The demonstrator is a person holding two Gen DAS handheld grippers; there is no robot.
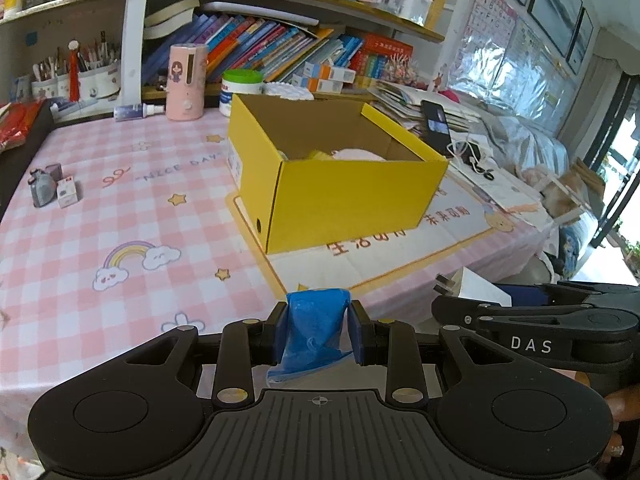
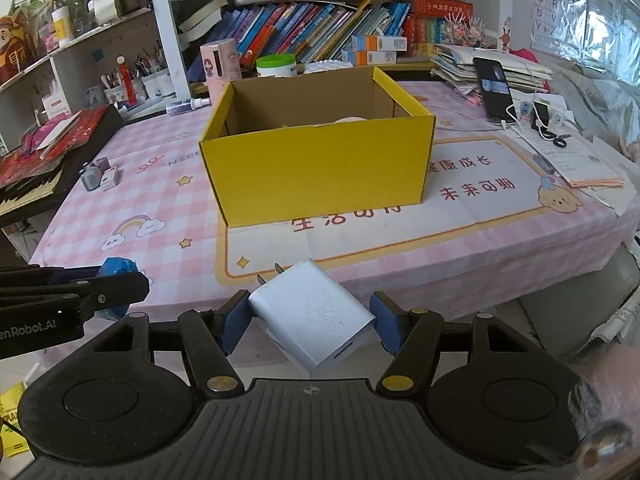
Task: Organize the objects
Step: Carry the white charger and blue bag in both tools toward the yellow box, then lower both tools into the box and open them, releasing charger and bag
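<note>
Right wrist: charger (image 2: 316, 316) prongs toward box (image 2: 320, 168)

We see a yellow box (image 2: 320, 168) with a plain brown inside on a pink-and-white checked tablecloth (image 1: 120, 208) printed with rainbows, clouds and stars. Our black grippers carry blue pads (image 2: 386, 322); one item is crumpled blue (image 1: 316, 328), the other a white charger (image 2: 316, 316).

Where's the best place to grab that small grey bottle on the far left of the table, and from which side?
Grip the grey bottle across its body from above. A small box stands right against one side and another behind it, so a sideways approach looks crowded; its top looks clear.
</note>
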